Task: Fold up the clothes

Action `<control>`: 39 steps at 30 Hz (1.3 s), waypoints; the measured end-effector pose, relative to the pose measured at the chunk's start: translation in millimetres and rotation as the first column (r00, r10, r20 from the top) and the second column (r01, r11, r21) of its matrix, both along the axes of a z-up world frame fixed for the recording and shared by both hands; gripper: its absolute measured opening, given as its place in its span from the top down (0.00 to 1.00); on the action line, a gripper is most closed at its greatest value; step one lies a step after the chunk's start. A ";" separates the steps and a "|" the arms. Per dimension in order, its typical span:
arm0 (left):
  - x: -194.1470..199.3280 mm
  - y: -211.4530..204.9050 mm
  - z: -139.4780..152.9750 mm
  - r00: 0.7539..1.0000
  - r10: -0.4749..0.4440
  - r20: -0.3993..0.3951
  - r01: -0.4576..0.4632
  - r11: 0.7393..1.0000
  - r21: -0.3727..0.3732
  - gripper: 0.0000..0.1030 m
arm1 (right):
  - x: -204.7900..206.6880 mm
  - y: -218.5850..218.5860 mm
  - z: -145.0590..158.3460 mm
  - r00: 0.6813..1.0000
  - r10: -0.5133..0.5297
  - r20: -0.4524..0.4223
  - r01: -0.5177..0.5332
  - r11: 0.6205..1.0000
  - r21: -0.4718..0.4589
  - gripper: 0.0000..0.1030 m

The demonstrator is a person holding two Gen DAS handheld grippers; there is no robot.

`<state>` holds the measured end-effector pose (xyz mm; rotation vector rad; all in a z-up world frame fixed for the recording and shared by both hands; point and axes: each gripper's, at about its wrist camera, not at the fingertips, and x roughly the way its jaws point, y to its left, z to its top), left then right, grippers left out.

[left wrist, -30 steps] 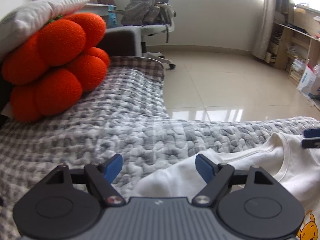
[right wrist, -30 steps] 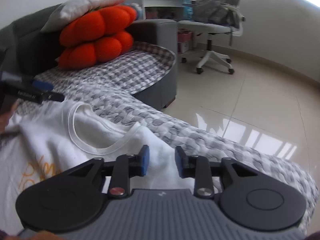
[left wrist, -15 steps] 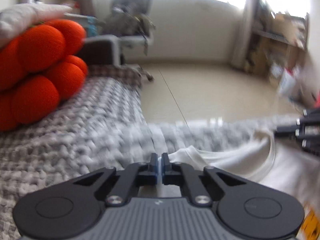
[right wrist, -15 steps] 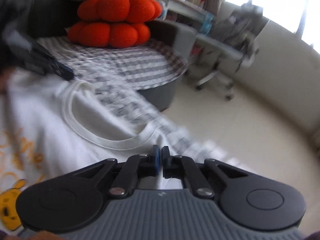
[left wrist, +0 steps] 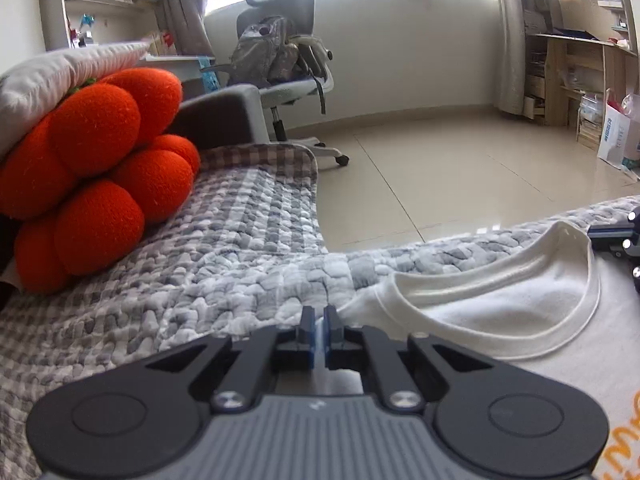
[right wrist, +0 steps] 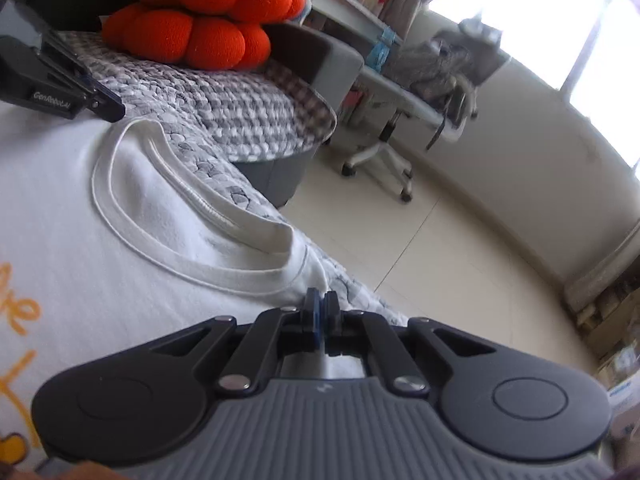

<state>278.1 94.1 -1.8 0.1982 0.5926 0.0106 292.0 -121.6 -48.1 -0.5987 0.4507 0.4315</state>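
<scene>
The left gripper point(left wrist: 319, 322) has its fingers point(left wrist: 307, 326) clamped on a thin fold of the white T-shirt point(left wrist: 500, 312) at the shoulder beside the collar point(left wrist: 520, 264). The right gripper point(right wrist: 320, 312) likewise pinches the T-shirt point(right wrist: 72, 216) at the opposite shoulder, fingers point(right wrist: 331, 309) pressed together on the cloth. The shirt lies flat, front up, on a grey checked blanket point(left wrist: 224, 264) covering a sofa, orange print at its lower edge. An orange pumpkin cushion point(left wrist: 92, 176) sits on the blanket, well apart

Both wrist views skim low, sharing the T-shirt point(left wrist: 500, 308) collar
</scene>
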 end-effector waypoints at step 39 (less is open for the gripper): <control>-77.1 23.4 0.2 0.990 0.137 0.016 -0.136 0.987 -0.081 0.65 | -1.1 -60.4 8.9 0.966 -0.254 -0.051 0.258 0.961 0.100 0.95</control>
